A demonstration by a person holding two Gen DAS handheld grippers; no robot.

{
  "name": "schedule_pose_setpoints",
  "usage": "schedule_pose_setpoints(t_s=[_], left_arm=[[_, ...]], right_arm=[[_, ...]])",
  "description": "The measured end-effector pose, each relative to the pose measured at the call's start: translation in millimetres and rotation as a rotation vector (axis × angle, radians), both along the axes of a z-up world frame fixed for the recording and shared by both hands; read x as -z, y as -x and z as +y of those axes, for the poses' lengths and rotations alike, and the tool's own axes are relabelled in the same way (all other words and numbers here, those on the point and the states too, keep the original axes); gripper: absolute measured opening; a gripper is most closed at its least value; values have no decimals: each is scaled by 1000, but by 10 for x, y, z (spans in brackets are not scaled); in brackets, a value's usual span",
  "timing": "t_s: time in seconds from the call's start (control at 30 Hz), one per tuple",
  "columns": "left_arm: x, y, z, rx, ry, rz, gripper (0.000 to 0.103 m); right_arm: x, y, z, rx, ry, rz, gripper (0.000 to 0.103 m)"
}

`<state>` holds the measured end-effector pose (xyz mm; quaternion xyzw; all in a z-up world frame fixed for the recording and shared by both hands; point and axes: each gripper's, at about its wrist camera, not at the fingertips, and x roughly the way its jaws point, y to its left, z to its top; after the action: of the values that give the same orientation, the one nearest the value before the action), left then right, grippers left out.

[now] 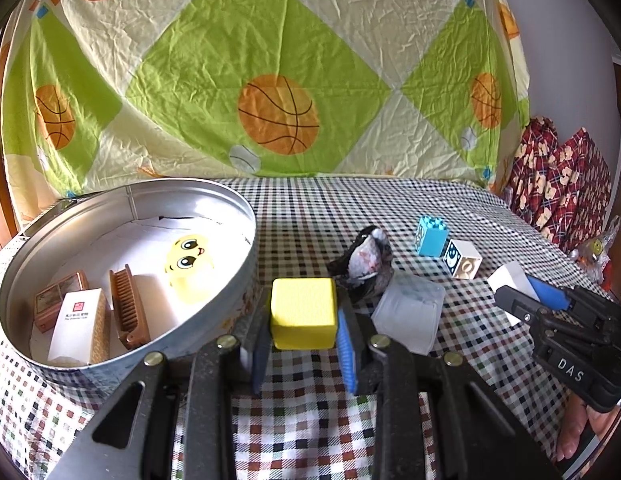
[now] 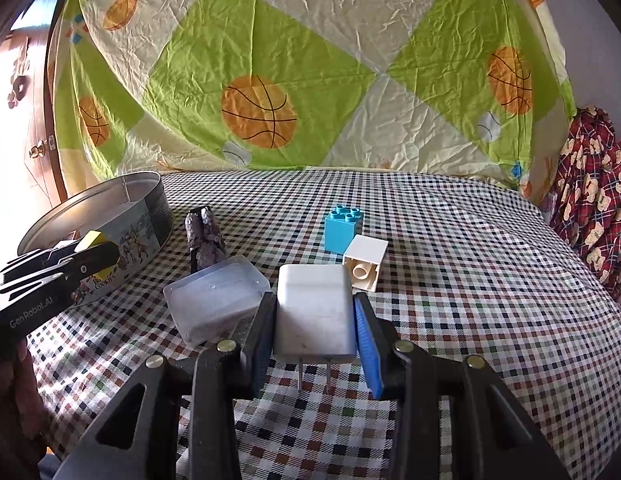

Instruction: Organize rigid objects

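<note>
Left tongs (image 1: pixel 302 320) clamped on a yellow cube (image 1: pixel 303 312), held just off the checked desk (image 1: pixel 310 216), right beside the round tin (image 1: pixel 214 216). Inside the tin: yellow cartoon-face block (image 1: pixel 190 268), wooden comb (image 1: pixel 128 308), white carton (image 1: pixel 80 332) and a small brown box (image 1: pixel 54 296) touching it.

Right tongs (image 2: pixel 315 320) clamped on a white plug adapter (image 2: pixel 314 312), prongs pointing back toward the camera, above the desk.

Loose on the desk: clear plastic box (image 2: pixel 216 296) just left of the adapter, w/ a dark crumpled item (image 2: pixel 204 236) behind it, can't tell what it is. Blue brick (image 2: pixel 342 230) stands upright, studs up; white brick (image 2: pixel 364 262) lies on its side touching it, hollow end facing the camera.

Basketball-print sheet (image 1: pixel 270 80) hangs behind the desk; red patterned cloth (image 1: pixel 558 184) at far right.
</note>
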<state>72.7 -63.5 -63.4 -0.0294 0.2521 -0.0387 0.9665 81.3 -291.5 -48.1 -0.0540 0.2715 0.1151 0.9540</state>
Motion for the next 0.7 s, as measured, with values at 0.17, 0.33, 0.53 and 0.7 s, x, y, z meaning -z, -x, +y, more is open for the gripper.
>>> schedule_pose_setpoints(t_s=[0.17,0.33,0.53,0.7], left_arm=[[-15,36,4,-3,3,-21,27],[-24,64,10,-6,6,-35,27],[-42,104,22,-11,11,-60,27],[-52,130,27,-11,12,-74,27]], right_arm=[[-12,17,-10,7,1,-13,40],[-18,30,-21,8,1,-25,40],[-25,75,-13,14,4,-52,40],[-30,96,-10,16,6,-66,40]])
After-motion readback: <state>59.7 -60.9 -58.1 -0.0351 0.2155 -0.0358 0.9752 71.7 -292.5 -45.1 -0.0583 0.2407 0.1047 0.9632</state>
